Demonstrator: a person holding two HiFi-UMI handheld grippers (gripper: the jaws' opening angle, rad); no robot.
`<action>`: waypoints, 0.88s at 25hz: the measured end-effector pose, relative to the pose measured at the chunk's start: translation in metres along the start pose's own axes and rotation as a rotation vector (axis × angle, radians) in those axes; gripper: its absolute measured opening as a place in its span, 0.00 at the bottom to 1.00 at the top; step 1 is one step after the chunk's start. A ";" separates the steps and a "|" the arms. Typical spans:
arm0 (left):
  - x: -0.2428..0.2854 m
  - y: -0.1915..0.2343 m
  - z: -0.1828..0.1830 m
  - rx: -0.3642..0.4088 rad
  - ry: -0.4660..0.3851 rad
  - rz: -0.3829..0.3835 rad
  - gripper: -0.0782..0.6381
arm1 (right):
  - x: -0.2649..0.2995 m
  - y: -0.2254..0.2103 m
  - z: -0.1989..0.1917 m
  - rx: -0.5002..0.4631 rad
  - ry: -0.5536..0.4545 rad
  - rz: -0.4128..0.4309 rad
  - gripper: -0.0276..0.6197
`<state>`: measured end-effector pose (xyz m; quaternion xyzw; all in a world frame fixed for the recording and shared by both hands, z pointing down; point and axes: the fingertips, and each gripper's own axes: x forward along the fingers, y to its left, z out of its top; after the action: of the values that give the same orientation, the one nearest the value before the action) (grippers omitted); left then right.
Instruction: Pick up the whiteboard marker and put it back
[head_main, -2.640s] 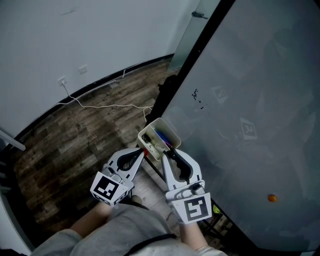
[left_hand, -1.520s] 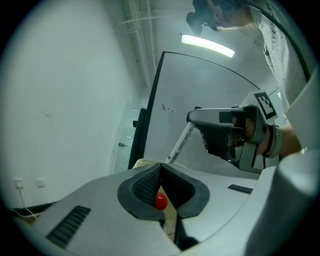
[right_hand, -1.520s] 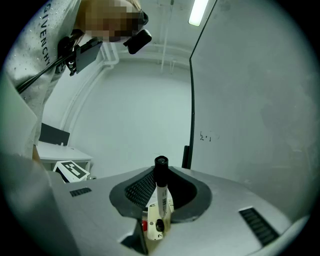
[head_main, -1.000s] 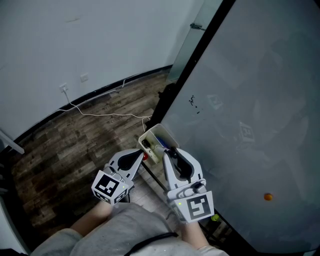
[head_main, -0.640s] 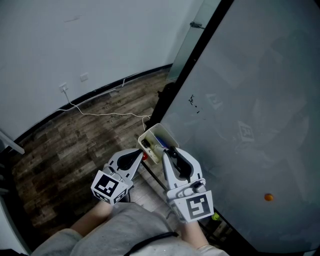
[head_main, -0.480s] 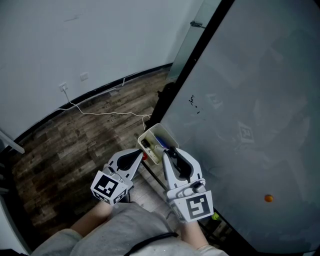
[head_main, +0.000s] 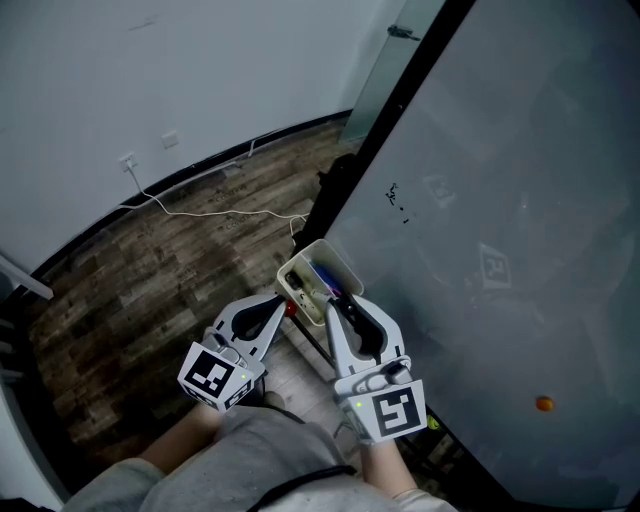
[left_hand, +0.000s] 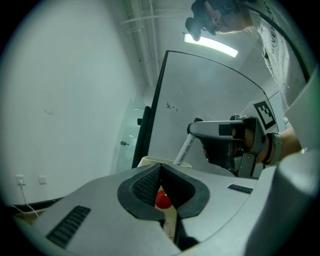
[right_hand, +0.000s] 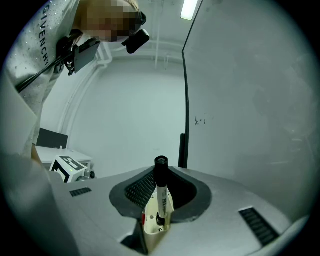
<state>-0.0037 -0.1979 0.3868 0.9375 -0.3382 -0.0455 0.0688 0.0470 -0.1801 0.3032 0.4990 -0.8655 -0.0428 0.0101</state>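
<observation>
A cream marker holder (head_main: 288, 274) hangs at the whiteboard's black frame, with a blue marker (head_main: 322, 270) inside. My right gripper (head_main: 338, 300) is shut on a white whiteboard marker (right_hand: 161, 200) with a black cap (right_hand: 160, 162). The marker stands upright between the jaws, and its lower end reaches into the holder (right_hand: 152, 230). My left gripper (head_main: 285, 306) is at the holder's left side with its jaws shut (left_hand: 159, 167). A red cap (left_hand: 163, 199) and a strip of the holder show through the hole behind its pads. Whether it pinches anything is hidden.
The grey whiteboard (head_main: 500, 200) fills the right, with small black marks (head_main: 397, 195) and an orange dot (head_main: 543, 403). A white cable (head_main: 215, 212) runs over the wood floor to a wall socket (head_main: 127, 161). The person's knees are at the bottom.
Both grippers stay at the holder in the same stance. Only the head view shifts slightly.
</observation>
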 end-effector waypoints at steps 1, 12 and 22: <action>0.000 0.001 -0.002 -0.002 0.003 0.002 0.13 | 0.000 -0.001 -0.004 0.006 0.012 -0.001 0.17; -0.002 0.001 -0.008 -0.031 0.017 0.016 0.13 | -0.001 -0.009 -0.024 0.029 0.044 -0.030 0.17; 0.000 -0.002 -0.015 -0.027 0.028 0.019 0.13 | 0.000 -0.012 -0.043 0.045 0.064 -0.018 0.17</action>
<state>-0.0005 -0.1948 0.4017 0.9338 -0.3454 -0.0364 0.0864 0.0600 -0.1894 0.3452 0.5078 -0.8610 -0.0075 0.0261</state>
